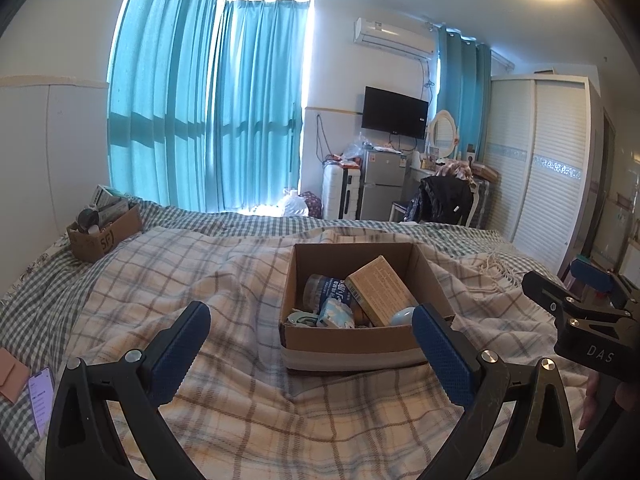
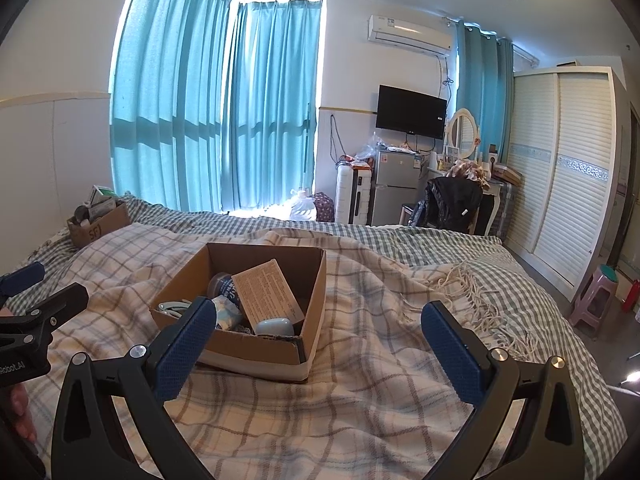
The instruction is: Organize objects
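Hovering over the plaid blanket (image 1: 224, 412) with both tools empty: left gripper (image 1: 312, 344) spread wide, right gripper (image 2: 320, 340) spread wide as well, neither touching anything. Looking down into the open cardboard box (image 2: 224, 350) sitting on the bed just ahead, its contents jumbled: a tan carton (image 1: 378, 292) leaning tilted against a jar with a blue label (image 1: 332, 290), a small pale blue packet (image 1: 335, 314), a rounded light-blue case (image 2: 275, 326) near the front wall, and some metal piece in the left corner, too small to identify. Judging the tan carton to be light and stiff, probably best pinched across its narrow edges rather than its broad printed face. Expecting the jar to be heavier, smooth and possibly slippery, so gripping around its body under the lid seems safer. Treating the packet as soft and crushable, needing only a gentle squeeze. Noting a second box (image 1: 105, 236), marked in pen and already holding things, sitting well apart near the far left edge of the bed, likely a sorting destination.
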Motion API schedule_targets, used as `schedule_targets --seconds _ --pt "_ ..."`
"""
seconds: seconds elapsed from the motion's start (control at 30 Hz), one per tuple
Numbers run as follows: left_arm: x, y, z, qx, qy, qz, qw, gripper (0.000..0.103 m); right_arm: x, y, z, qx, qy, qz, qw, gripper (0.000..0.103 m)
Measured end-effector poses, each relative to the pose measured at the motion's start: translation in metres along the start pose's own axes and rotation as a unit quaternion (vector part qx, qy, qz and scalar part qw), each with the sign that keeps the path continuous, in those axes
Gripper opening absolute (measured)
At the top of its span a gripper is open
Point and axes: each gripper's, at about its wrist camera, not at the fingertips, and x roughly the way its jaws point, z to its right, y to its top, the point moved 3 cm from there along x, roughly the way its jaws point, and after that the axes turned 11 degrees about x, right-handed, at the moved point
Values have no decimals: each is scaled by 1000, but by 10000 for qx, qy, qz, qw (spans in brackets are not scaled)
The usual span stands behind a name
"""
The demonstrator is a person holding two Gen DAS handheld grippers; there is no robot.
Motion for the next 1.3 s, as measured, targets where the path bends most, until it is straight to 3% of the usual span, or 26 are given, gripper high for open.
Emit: schedule_targets --seconds 1.3 --pt "-1 -3 -4 -18 6 -42 10000 103 0 -3 -2 1 12 -68 10000 103"
